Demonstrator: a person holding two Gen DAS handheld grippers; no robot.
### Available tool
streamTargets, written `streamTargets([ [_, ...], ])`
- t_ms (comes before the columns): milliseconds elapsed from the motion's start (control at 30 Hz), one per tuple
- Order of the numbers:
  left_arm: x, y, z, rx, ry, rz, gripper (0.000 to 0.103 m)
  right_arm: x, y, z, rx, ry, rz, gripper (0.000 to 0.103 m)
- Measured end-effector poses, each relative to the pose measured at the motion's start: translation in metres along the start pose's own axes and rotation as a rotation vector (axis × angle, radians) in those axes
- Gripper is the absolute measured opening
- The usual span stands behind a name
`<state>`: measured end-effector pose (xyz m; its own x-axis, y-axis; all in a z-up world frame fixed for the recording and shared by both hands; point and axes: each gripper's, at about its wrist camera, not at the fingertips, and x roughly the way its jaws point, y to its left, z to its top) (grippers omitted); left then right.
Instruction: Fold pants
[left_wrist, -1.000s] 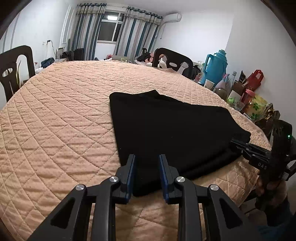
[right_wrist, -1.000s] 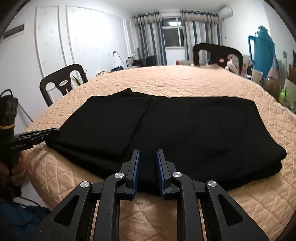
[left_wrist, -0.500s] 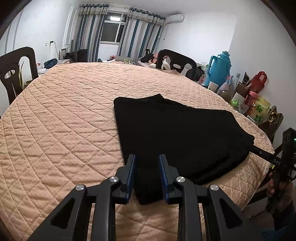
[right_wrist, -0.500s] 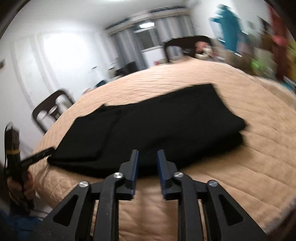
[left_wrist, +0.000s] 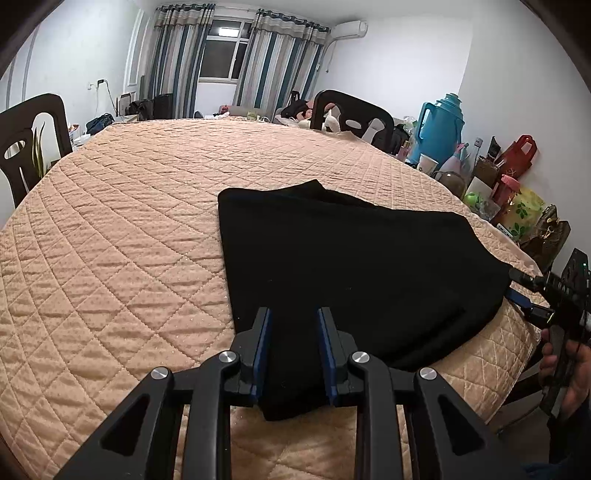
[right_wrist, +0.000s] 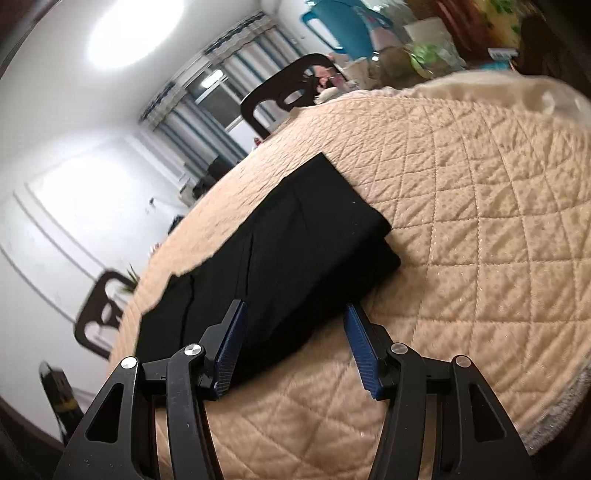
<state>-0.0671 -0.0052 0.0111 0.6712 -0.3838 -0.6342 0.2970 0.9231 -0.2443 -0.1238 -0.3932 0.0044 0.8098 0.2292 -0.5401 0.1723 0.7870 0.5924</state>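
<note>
The black pants (left_wrist: 354, 273) lie folded flat on the quilted peach table cover (left_wrist: 122, 229). In the left wrist view they fill the centre and right of the frame, their long axis running from the near corner at bottom centre out toward the right edge. In the right wrist view the whole scene is tilted: the pants (right_wrist: 280, 254) run as a long band from lower left up to a squared end near the middle of the frame.

The left gripper (left_wrist: 294, 352) sits at bottom centre of its own view, pointing down at the near corner of the pants. Its fingers are only narrowly apart and the dark fabric lies between them – whether the pads press on it I cannot tell.

The right gripper (right_wrist: 293, 345) is rolled well over relative to the table. Its jaws have just been opening and now stand wide – the near edge of the pants shows in the gap, but the pads are clear of it. In the left wrist view this gripper (left_wrist: 526, 297) reaches in from the right edge, a hand (left_wrist: 569, 373) below it, its tips at the far right end of the pants.

Bare quilt spreads wide to the left in the left view and to the right in the right view. The table's right edge is crowded by a blue thermos jug (left_wrist: 439, 129).
</note>
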Motion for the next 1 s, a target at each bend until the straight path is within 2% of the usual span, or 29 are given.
streamTargets([
  [167, 0.001, -0.004, -0.001, 0.013, -0.001, 0.007, 0.032, -0.004, -0.007, 0.003, 0.110, -0.109, -0.027, 0.055],
  [267, 0.001, -0.005, -0.002, 0.021, -0.005, 0.007, 0.033, -0.003, -0.004, 0.005, 0.120, -0.123, -0.058, 0.055],
  [467, 0.000, -0.006, -0.001, 0.020, -0.006, 0.008, 0.034, 0.010, -0.001, 0.017, 0.133, -0.137, -0.054, 0.056],
  [567, 0.000, -0.007, -0.001, 0.020, -0.004, 0.008, 0.035, 0.016, 0.006, 0.020, 0.098, -0.119, -0.069, 0.055],
  [600, 0.000, -0.007, 0.000, 0.020, -0.002, 0.007, 0.035, 0.018, 0.007, 0.021, 0.084, -0.111, -0.074, 0.047],
  [633, 0.000, -0.007, 0.000, 0.020, 0.000, 0.007, 0.035, 0.020, 0.006, 0.022, 0.076, -0.101, -0.085, 0.032],
  [667, 0.000, -0.007, 0.001, 0.019, 0.002, 0.006, 0.035, 0.022, 0.003, 0.025, 0.075, -0.089, -0.095, 0.025],
  [800, -0.006, -0.002, 0.005, 0.007, -0.010, 0.017, 0.035, 0.014, 0.020, 0.035, 0.015, -0.099, -0.050, 0.023],
  [1000, -0.016, 0.018, 0.008, -0.039, -0.040, 0.055, 0.035, 0.011, 0.095, 0.042, -0.174, -0.098, 0.101, 0.022],
])
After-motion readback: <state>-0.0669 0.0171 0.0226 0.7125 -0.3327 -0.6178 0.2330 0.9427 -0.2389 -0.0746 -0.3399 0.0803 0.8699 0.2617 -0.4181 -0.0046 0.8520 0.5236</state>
